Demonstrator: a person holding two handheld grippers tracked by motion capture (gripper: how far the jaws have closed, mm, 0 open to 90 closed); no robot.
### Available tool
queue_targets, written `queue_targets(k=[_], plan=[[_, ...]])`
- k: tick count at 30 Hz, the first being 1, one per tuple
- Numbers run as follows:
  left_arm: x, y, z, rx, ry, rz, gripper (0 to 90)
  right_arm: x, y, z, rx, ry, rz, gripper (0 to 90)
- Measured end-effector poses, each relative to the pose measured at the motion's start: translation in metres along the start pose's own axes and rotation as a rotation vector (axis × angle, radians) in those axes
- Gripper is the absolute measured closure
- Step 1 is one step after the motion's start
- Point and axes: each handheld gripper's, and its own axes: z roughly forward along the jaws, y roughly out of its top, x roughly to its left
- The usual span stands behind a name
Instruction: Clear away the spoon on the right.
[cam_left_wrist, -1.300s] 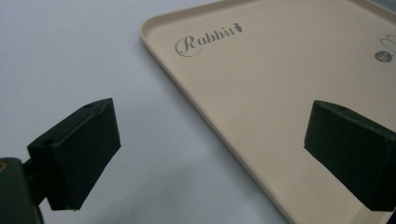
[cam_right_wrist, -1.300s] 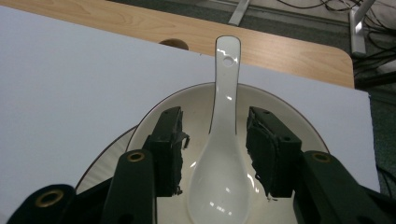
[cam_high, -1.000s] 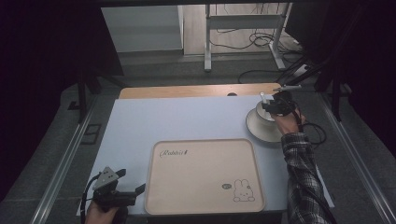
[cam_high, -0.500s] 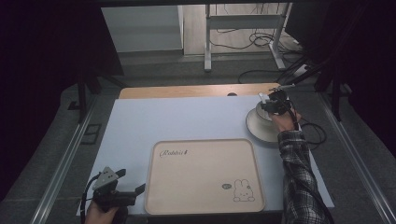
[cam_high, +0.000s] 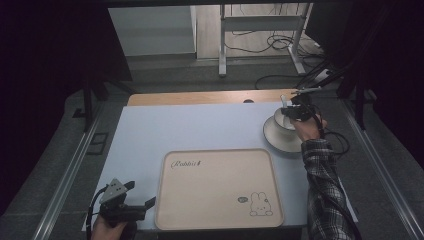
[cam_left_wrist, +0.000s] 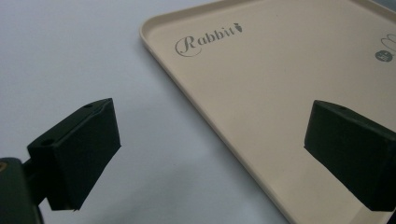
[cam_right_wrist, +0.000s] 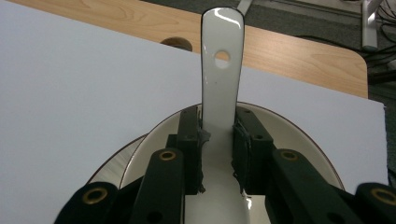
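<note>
White tabletop is carrying a beige tray; the right gripper is clamping a white spoon over a bowl, while the left gripper is gaping wide.

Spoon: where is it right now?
In the right gripper view the white spoon has its handle clamped by the right gripper, over the bowl. In the high view that is the table's far right, beyond the tray.
</note>
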Motion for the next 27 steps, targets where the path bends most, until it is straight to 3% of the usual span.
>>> queue_targets(k=[10,27], plan=[[0.0,0.0,0.0,0.002,0.001,0.001,3.2,-0.002,0.007,-0.022,-0.029,0.002,0.009,74.2],[0.0,0.0,0.0,0.002,0.002,0.001,3.2,0.003,0.015,-0.054,-0.07,0.061,-0.009,74.2]])
